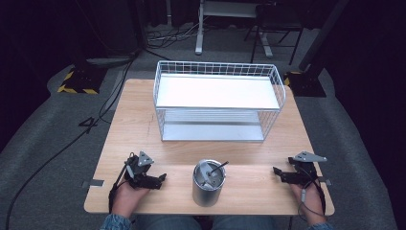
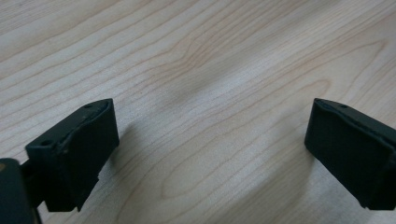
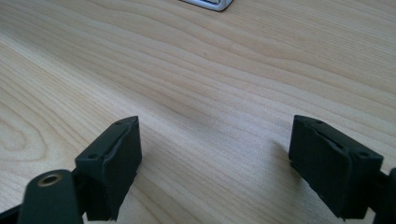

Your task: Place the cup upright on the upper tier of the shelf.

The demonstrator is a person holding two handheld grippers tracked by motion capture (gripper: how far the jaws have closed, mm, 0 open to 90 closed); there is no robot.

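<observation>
Left gripper (image 1: 162,178) and right gripper (image 1: 276,170) rest on wooden table (image 1: 139,124), jaws apart, flanking steel tumbler (image 1: 208,183).

I hold my left gripper (image 1: 162,178) and right gripper (image 1: 276,169) low, well apart, jaws spread wide, pointing inward.

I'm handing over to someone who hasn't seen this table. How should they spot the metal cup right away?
Start at the white wire rack at the far middle of the wooden table, then come straight toward the near edge. The metal cup stands there upright, between the left gripper and the right gripper. It is the one shiny cylinder, with a dark stick leaning out of its top.
</observation>
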